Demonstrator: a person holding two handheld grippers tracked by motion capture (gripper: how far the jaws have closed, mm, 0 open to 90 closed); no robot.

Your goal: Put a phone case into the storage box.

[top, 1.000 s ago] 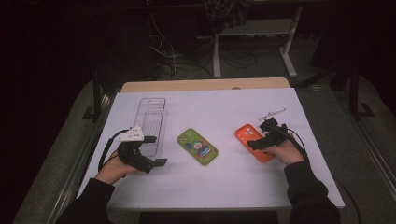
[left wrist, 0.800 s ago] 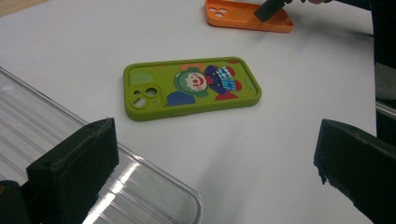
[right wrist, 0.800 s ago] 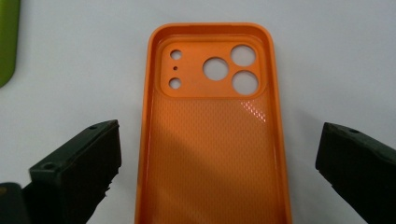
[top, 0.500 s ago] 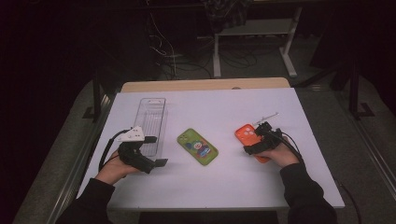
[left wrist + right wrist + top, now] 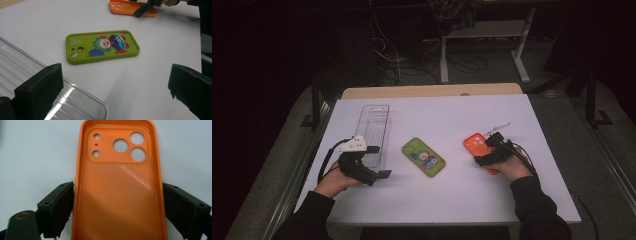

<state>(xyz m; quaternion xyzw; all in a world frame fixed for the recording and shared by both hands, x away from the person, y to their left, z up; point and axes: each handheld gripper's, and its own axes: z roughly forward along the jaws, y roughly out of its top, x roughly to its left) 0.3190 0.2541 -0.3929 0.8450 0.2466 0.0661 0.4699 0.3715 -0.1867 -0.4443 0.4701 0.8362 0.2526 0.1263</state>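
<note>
Fingers (image 5: pixel 60 210) of the right gripper (image 5: pixel 117 212) are spread astride the orange phone case (image 5: pixel 120 185), laid flat on the white counter (image 5: pixel 452 115); left gripper (image 5: pixel 374 162) fingers are spread empty. Dark room surrounds.

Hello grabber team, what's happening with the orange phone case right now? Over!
Right gripper open, jaws either side of the orange plastic phone case. Case flat on table, hollow side up. Left gripper open, idle beside clear plastic tray. Nothing in the way.

no readable text, labels, brands or numbers on any thing, green phone case (image 5: pixel 102 46) bears only a clown picture
</note>
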